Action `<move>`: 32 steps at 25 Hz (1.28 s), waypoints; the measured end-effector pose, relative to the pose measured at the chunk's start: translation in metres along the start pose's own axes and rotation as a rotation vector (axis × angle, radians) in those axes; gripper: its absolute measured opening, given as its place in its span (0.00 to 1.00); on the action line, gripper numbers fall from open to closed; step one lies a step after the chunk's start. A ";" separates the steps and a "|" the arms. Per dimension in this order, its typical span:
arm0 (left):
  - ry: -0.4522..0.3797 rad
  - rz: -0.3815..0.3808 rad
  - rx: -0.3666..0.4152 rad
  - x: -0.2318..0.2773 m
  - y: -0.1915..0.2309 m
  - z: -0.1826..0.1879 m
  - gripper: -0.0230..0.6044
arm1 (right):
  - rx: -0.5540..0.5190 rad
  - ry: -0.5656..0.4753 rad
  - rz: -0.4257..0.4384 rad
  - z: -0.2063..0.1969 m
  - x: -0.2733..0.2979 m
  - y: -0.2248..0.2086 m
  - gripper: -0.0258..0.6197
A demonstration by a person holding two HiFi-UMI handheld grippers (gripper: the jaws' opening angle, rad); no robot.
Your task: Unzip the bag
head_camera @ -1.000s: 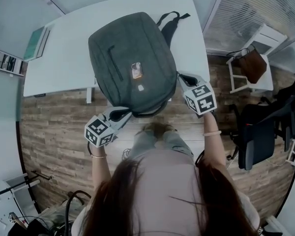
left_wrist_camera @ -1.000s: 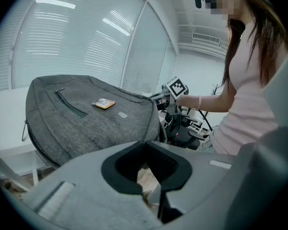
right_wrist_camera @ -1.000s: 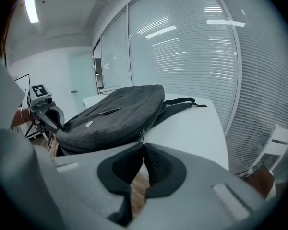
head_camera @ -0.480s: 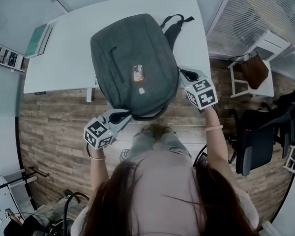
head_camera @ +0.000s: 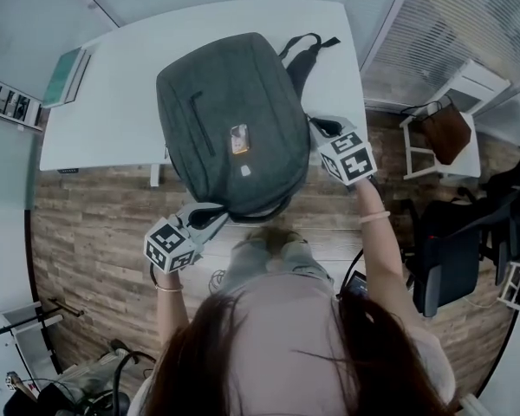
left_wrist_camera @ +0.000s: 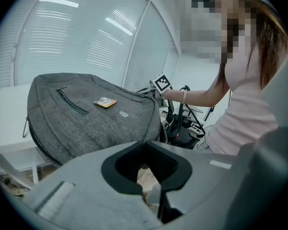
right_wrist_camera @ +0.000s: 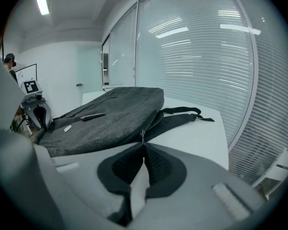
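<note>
A grey backpack (head_camera: 230, 111) lies flat on the white table (head_camera: 104, 111), its near end hanging over the front edge. My left gripper (head_camera: 215, 217) is at the bag's near left corner, and in the left gripper view the bag's edge (left_wrist_camera: 151, 128) runs down into the nearly closed jaws. My right gripper (head_camera: 315, 126) is at the bag's right side, shut on the metal zipper pull (right_wrist_camera: 143, 135), which stands straight up from its pads. The bag's straps (right_wrist_camera: 182, 115) trail over the table behind it.
A greenish book (head_camera: 62, 74) lies at the table's left end. A white chair with a brown bag (head_camera: 442, 120) and a black office chair (head_camera: 455, 241) stand to the right on the wooden floor. Window blinds run along the far side.
My right gripper has moved a little farther along the bag's right side, away from the person. The left gripper stays at the near corner.
</note>
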State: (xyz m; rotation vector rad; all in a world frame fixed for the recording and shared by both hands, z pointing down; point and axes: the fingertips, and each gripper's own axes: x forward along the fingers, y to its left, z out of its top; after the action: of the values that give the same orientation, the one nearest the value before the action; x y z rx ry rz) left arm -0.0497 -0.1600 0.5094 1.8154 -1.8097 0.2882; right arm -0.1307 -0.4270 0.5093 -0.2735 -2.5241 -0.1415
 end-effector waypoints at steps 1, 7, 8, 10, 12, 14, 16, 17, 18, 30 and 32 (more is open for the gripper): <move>0.000 0.000 0.001 0.000 0.000 0.000 0.09 | -0.002 0.000 0.001 0.001 0.002 -0.001 0.06; 0.004 -0.004 0.002 -0.001 -0.002 0.000 0.09 | -0.004 -0.001 0.012 0.008 0.013 -0.008 0.06; 0.005 -0.005 0.001 -0.001 -0.002 0.000 0.09 | -0.005 -0.003 0.012 0.010 0.016 -0.010 0.06; 0.009 -0.006 -0.002 -0.001 0.000 0.001 0.09 | -0.006 -0.005 0.014 0.014 0.021 -0.014 0.06; 0.012 -0.007 -0.003 0.000 0.000 0.001 0.09 | -0.002 0.000 0.019 0.016 0.026 -0.018 0.07; 0.012 -0.004 -0.001 0.000 0.000 0.001 0.09 | 0.001 0.000 0.023 0.017 0.031 -0.020 0.07; 0.011 -0.001 0.000 -0.001 -0.001 0.001 0.09 | -0.002 -0.003 0.023 0.019 0.034 -0.020 0.07; 0.009 0.000 0.001 -0.001 -0.001 0.001 0.09 | -0.005 -0.005 0.022 0.020 0.034 -0.020 0.07; 0.007 -0.001 0.001 -0.001 -0.002 0.001 0.09 | -0.007 -0.006 0.020 0.020 0.035 -0.021 0.07; -0.025 0.042 -0.032 0.000 -0.001 0.002 0.10 | -0.002 -0.016 0.014 0.025 0.037 -0.023 0.07; -0.038 0.060 -0.045 -0.001 -0.001 0.003 0.11 | 0.012 -0.020 0.014 0.025 0.036 -0.022 0.07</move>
State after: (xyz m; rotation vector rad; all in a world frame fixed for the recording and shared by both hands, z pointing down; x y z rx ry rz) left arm -0.0493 -0.1608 0.5061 1.7491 -1.8845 0.2347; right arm -0.1784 -0.4387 0.5090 -0.2885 -2.5415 -0.1188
